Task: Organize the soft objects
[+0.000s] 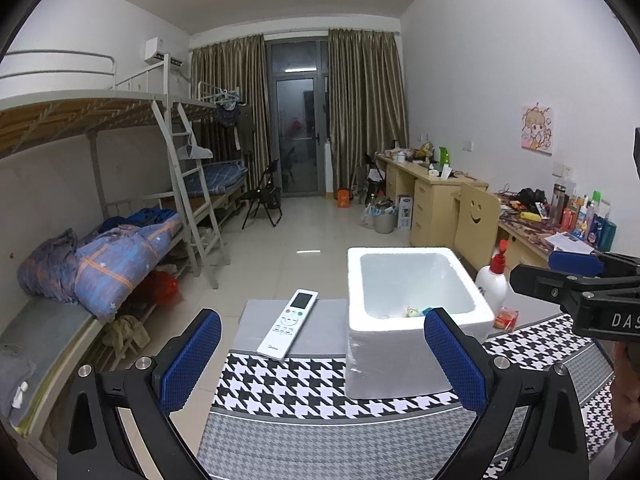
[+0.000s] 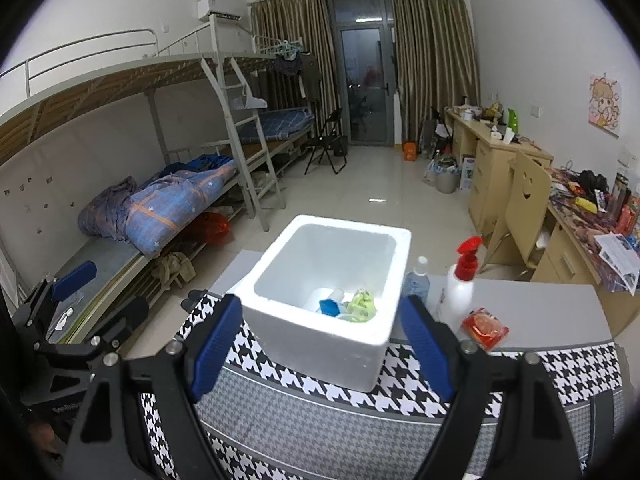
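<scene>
A white foam box [image 1: 416, 356] stands on the houndstooth cloth and also shows in the right wrist view [image 2: 320, 344]. Inside it lie a green soft object [image 2: 362, 305], a blue piece [image 2: 330, 306] and a pale item [image 1: 412, 311]. My left gripper [image 1: 322, 360] is open and empty, held in front of the box, and shows at the left edge of the right wrist view [image 2: 72, 280]. My right gripper [image 2: 320, 344] is open and empty, its fingers either side of the box; it shows at the right edge of the left wrist view [image 1: 576, 276].
A white remote [image 1: 288, 324] lies left of the box. A white bottle with a red pump [image 2: 458, 286], a clear bottle [image 2: 416, 280] and a red packet [image 2: 485, 328] stand right of it. Bunk beds are at the left, desks and a chair at the right.
</scene>
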Demonstrator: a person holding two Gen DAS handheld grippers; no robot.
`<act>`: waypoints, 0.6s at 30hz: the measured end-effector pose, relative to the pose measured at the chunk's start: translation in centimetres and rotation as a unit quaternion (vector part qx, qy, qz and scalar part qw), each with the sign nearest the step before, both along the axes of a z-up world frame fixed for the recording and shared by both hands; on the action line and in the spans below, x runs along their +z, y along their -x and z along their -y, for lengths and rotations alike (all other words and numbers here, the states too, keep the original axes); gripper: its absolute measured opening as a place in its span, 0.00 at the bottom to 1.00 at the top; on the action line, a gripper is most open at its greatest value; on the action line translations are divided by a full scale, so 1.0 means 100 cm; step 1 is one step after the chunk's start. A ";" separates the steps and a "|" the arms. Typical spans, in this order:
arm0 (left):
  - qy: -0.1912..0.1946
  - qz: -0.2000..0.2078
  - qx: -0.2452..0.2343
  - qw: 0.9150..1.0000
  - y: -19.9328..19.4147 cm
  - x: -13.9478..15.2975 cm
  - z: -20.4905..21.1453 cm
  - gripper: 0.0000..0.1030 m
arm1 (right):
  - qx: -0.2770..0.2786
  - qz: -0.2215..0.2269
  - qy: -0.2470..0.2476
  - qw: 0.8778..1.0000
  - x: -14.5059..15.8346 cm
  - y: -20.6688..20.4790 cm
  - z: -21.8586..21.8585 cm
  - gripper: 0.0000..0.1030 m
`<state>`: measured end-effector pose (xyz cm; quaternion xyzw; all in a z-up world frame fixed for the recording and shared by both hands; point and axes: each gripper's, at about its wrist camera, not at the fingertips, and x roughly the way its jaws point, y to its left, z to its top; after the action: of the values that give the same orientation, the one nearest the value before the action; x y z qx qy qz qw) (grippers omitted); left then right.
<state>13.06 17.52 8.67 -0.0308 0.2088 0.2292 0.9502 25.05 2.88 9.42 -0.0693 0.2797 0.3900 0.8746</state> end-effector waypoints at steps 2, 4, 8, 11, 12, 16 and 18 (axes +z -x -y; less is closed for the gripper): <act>-0.001 0.003 -0.007 1.000 0.004 0.001 0.004 0.99 | 0.002 0.001 -0.001 1.000 -0.001 0.004 0.004 0.82; -0.003 0.006 -0.010 1.000 0.006 0.002 0.008 0.99 | 0.002 0.004 -0.002 1.000 -0.001 0.008 0.007 0.82; -0.006 0.011 -0.013 1.000 0.011 0.004 0.017 0.99 | 0.003 0.011 -0.006 1.000 0.001 0.013 0.016 0.82; -0.005 0.016 -0.018 1.000 0.016 0.004 0.022 0.99 | 0.003 0.015 -0.011 1.000 0.002 0.017 0.023 0.82; -0.006 0.017 -0.019 1.000 0.017 0.004 0.024 0.99 | 0.003 0.018 -0.012 1.000 0.001 0.019 0.025 0.82; -0.009 0.022 -0.026 0.999 0.021 0.005 0.031 0.99 | -0.007 0.030 -0.019 0.999 0.000 0.024 0.032 0.82; -0.010 0.024 -0.026 0.999 0.023 0.005 0.033 0.99 | -0.008 0.034 -0.019 0.999 -0.001 0.026 0.035 0.82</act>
<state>10.78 14.17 9.16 -0.0210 0.1844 0.2056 0.9609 22.48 -0.60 9.32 -0.0633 0.2430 0.3859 0.8877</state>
